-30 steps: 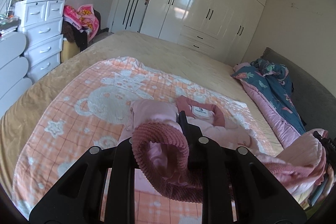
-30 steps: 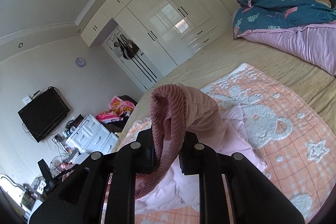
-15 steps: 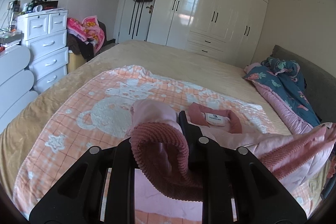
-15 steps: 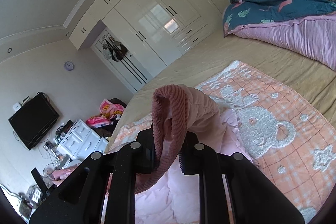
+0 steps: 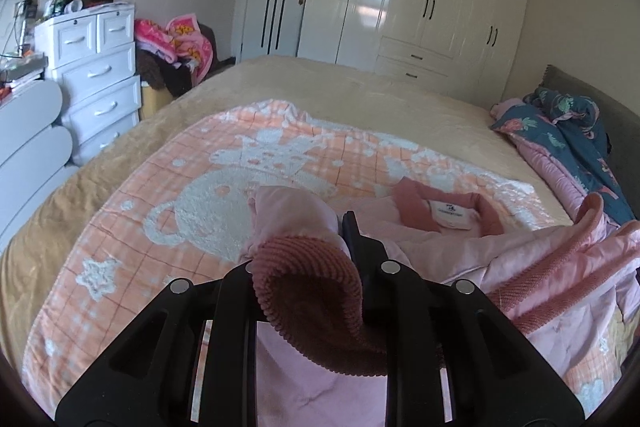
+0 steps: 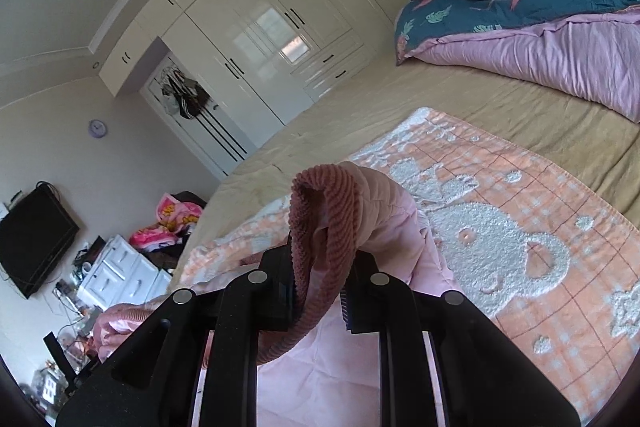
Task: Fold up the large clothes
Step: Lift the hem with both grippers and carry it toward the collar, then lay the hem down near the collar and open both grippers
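A pink padded jacket [image 5: 436, 247] with dark pink ribbed trim lies on the orange bear blanket [image 5: 192, 195] on the bed. Its collar with a white label [image 5: 452, 215] points away from me. My left gripper [image 5: 308, 267] is shut on a ribbed hem corner [image 5: 316, 303] and holds it raised above the blanket. My right gripper [image 6: 320, 287] is shut on another ribbed hem corner [image 6: 324, 227], also raised, with the pink fabric [image 6: 384, 227] hanging from it. The jacket's near part hangs between both grippers.
A blue and pink quilt [image 5: 568, 147] is bunched at the bed's right side, also in the right wrist view [image 6: 520, 27]. White drawers [image 5: 96, 83] stand left of the bed. White wardrobes [image 5: 420, 7] line the far wall. The beige bedspread [image 5: 320, 87] lies beyond the blanket.
Both grippers have risen and moved forward with the hem corners held. The jacket's right side has lifted and stretched between them.
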Available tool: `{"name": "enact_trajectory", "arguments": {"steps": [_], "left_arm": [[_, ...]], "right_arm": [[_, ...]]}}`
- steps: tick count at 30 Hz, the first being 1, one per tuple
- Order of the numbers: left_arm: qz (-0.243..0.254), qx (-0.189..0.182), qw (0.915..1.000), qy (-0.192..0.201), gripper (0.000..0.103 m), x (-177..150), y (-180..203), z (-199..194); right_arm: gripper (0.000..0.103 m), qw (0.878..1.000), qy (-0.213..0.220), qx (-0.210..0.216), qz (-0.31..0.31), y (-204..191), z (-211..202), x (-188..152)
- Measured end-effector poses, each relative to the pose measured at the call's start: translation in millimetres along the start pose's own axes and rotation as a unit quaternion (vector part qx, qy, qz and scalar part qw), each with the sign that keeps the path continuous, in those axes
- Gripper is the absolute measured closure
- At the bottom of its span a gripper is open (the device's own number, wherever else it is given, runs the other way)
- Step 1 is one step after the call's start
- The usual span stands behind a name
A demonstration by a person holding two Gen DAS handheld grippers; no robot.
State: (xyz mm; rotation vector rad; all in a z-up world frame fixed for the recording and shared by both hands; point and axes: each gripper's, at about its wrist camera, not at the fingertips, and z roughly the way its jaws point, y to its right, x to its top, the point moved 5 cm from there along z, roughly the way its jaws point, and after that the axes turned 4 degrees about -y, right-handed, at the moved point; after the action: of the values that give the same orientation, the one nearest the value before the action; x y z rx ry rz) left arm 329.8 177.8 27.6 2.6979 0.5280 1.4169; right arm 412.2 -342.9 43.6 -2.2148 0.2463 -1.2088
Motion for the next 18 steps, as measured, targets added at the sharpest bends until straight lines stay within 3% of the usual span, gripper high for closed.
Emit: {"name": "enact_trajectory", "arguments": {"steps": [5,8,9,10,12,15,18], "left_arm": [[0.007,0.006,0.9999,-0.006,0.088,-3,3,12],[0.006,0.005,0.9999,-0.01,0.088,-5,4,16],[0.004,0.005,0.9999,-0.01,0.088,-5,4,16],[0.004,0.004,0.9999,-0.01,0.088,-5,4,17],[0.005,0.002,0.9999,-0.008,0.087,-4,5,17],[0.003,-0.006,0.9999,-0.01,0.084,-4,8,18],[0.008,-0.01,0.9999,-0.01,0.08,-3,12,17]], "right_arm": [[0.079,0.999,-0.01,0.024,0.02,7,11,-1],[0.052,0.997,-0.015,0.063,0.043,11,9,-1],[0.033,0.996,-0.011,0.075,0.054,12,4,-1],[0.024,0.995,-0.004,0.083,0.057,12,0,0],[0.023,0.994,0.009,0.098,0.048,9,-12,1],[0.013,0.997,0.009,0.071,0.0,7,-21,-5],[0.012,0.997,-0.025,-0.033,-0.072,15,-9,-24]]}}
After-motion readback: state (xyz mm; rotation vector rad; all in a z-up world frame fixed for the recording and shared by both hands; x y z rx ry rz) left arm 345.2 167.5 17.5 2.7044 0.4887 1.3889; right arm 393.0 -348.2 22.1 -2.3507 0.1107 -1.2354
